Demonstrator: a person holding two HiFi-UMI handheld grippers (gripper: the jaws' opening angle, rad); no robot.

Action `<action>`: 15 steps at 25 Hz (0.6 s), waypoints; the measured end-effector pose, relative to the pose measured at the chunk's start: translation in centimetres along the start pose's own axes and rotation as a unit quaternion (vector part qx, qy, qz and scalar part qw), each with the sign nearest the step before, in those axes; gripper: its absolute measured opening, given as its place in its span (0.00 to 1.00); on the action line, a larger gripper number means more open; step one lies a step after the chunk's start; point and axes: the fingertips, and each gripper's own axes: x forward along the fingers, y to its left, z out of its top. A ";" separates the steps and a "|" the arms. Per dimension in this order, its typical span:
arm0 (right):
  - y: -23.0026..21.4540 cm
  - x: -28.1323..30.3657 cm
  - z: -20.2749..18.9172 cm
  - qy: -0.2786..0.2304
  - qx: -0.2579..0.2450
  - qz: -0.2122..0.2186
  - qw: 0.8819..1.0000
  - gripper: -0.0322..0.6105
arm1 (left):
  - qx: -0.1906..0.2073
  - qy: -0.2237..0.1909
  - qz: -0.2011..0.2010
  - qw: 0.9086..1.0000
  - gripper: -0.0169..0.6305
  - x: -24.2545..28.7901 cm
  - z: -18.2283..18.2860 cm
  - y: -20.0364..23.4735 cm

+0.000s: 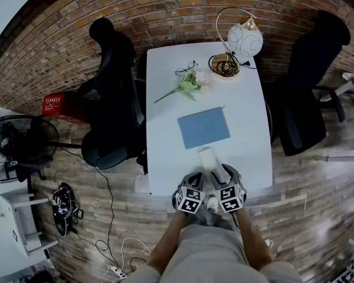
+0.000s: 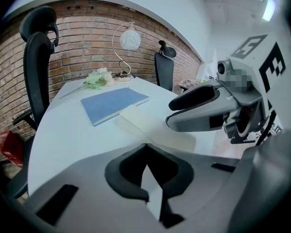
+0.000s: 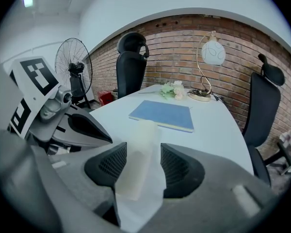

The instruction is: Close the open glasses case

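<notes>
The pale cream glasses case (image 1: 207,158) lies open near the table's front edge, just short of the blue notebook (image 1: 203,127). In the right gripper view the case (image 3: 136,154) runs lengthwise between the jaws of my right gripper (image 3: 143,166). Those jaws stand apart: the left pad meets the case and a thin gap shows at the right pad. My left gripper (image 2: 146,147) is shut with nothing in it, and the case (image 2: 155,127) lies flat just beyond its tips. Both grippers (image 1: 192,196) (image 1: 227,196) sit side by side at the table edge.
On the white table (image 1: 165,158) farther off are a pair of glasses (image 1: 186,70), an artificial flower (image 1: 189,86) and a globe lamp (image 1: 243,40). Black office chairs (image 1: 115,99) (image 1: 310,87) flank the table. A fan (image 1: 15,143) stands at the left.
</notes>
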 end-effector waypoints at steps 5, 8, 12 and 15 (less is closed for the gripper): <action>-0.2 -1.2 1.0 -0.021 -0.012 -0.007 1.000 0.39 | 0.003 -0.028 0.015 0.999 0.03 -1.6 1.6 0.3; -0.4 -2.6 1.8 -0.035 -0.017 -0.013 0.999 0.39 | 0.009 -0.049 0.023 0.998 0.03 -3.1 3.0 0.0; -0.5 -4.8 2.7 -0.062 -0.021 -0.020 0.998 0.39 | 0.017 -0.079 0.036 0.996 0.03 -5.3 4.6 -0.7; -0.3 -6.9 3.0 -0.084 -0.020 -0.024 0.996 0.39 | 0.020 -0.097 0.048 0.994 0.03 -7.3 5.4 -1.6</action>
